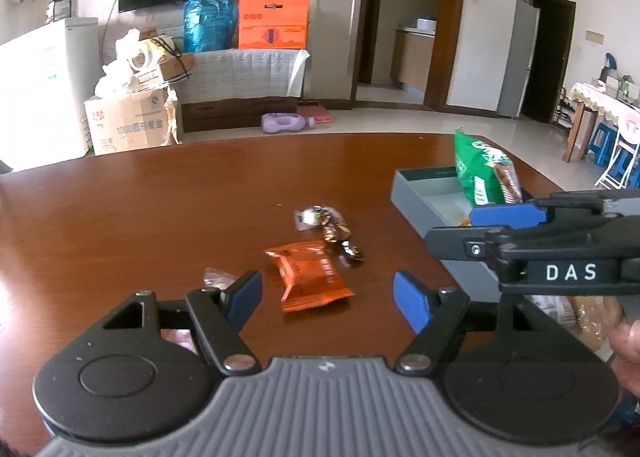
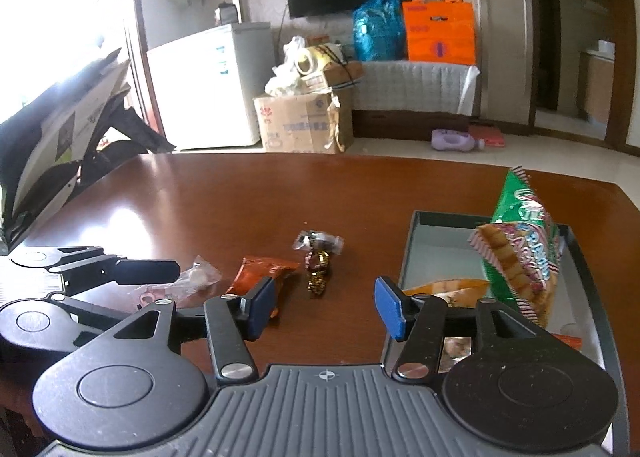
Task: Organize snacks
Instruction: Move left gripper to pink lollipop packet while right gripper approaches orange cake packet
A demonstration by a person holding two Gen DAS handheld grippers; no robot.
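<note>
An orange snack packet (image 1: 310, 275) (image 2: 260, 275) lies on the brown table (image 1: 160, 197) between the open jaws of my left gripper (image 1: 328, 297). Dark wrapped candies (image 1: 332, 229) (image 2: 318, 265) lie just beyond it. A clear wrapped sweet (image 1: 216, 277) (image 2: 192, 279) lies to the left. A grey tray (image 1: 424, 197) (image 2: 440, 241) at the right holds a green snack bag (image 1: 480, 173) (image 2: 524, 241) and other packets. My right gripper (image 2: 326, 305) is open and empty, over the table beside the tray's left edge; it shows from the side in the left wrist view (image 1: 472, 231).
A cardboard box (image 1: 128, 121), a white fridge (image 1: 36, 89) and a purple bottle (image 1: 286, 123) stand on the floor beyond the table's far edge. A dark stand with papers (image 2: 60, 129) sits at the table's left end.
</note>
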